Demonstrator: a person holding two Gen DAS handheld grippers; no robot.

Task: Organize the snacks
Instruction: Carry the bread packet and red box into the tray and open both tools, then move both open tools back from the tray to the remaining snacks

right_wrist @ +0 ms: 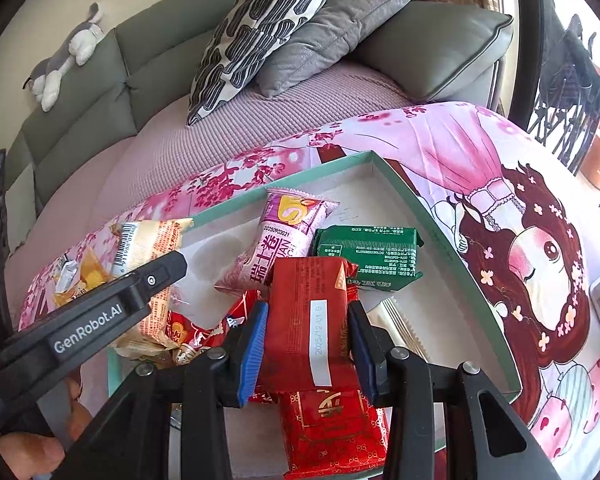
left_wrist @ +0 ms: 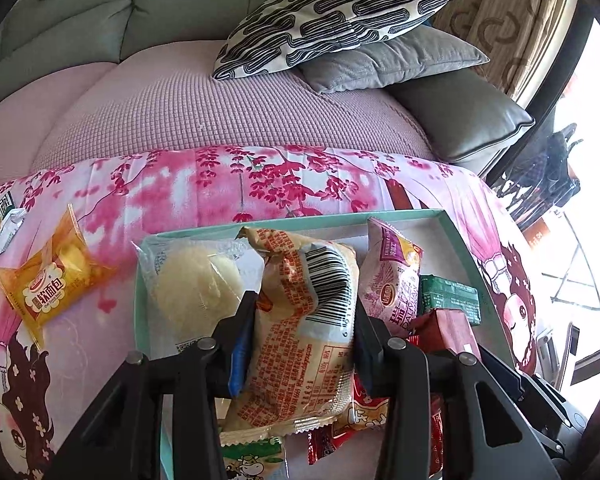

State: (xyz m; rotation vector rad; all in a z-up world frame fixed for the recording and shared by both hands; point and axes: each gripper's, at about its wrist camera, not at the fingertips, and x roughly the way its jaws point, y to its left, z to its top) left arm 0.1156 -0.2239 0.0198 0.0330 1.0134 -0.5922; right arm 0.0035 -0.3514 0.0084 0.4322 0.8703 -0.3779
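Left gripper clamps orange-print packet; right gripper clamps red packet

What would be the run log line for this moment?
left hand-held gripper: shut on beige packet | right hand-held gripper: shut on red packet | both over box

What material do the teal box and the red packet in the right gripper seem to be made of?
The teal box looks like matte cardboard: thin, straight walls, dull white inside. The red packet in the right gripper seems to be glossy plastic or foil film: it wrinkles, shines, and has a crimped end.
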